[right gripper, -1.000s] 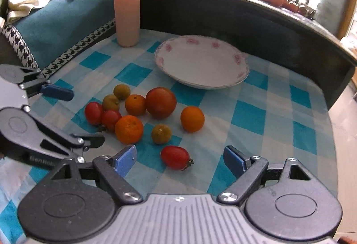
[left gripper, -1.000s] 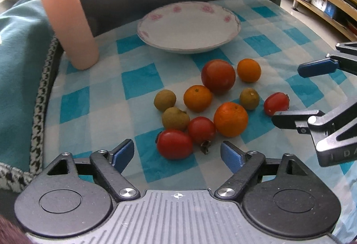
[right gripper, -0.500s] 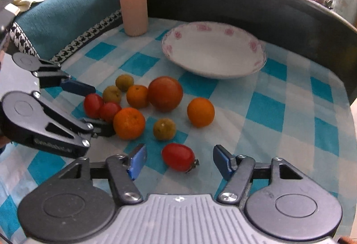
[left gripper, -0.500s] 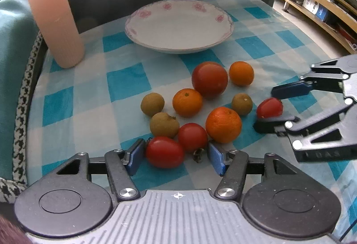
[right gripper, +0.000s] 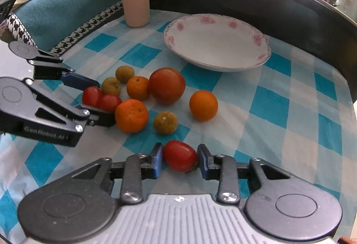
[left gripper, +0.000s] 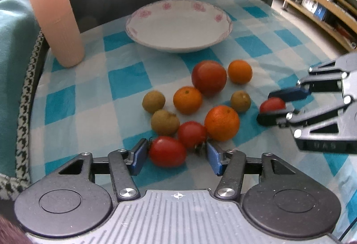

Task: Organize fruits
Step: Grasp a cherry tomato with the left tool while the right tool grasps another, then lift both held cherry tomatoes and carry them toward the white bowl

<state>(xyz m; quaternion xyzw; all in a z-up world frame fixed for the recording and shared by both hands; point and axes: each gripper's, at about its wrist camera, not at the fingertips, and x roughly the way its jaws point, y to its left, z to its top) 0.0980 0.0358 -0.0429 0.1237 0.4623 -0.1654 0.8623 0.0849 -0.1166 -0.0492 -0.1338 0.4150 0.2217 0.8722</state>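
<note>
Blue-checked cloth (left gripper: 125, 79) carries fruit cluster before empty plate (left gripper: 178, 25). Left gripper (left gripper: 176, 152) jaws just closing, left pad touching tomato (left gripper: 167, 151), right pad apart. Right gripper (right gripper: 179, 160) jaws just closing, pinching lone tomato (right gripper: 179, 156) on cloth.

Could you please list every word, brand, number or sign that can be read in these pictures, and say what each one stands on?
"GenRobot.AI": on the side of the left gripper, seen from the right wrist camera.
Raised letters on the side of the right gripper, seen from the left wrist camera: too blurred to read.
Boxes on the wooden shelf: print too small to read.
The plate bears only pink flowers, no text.
</note>
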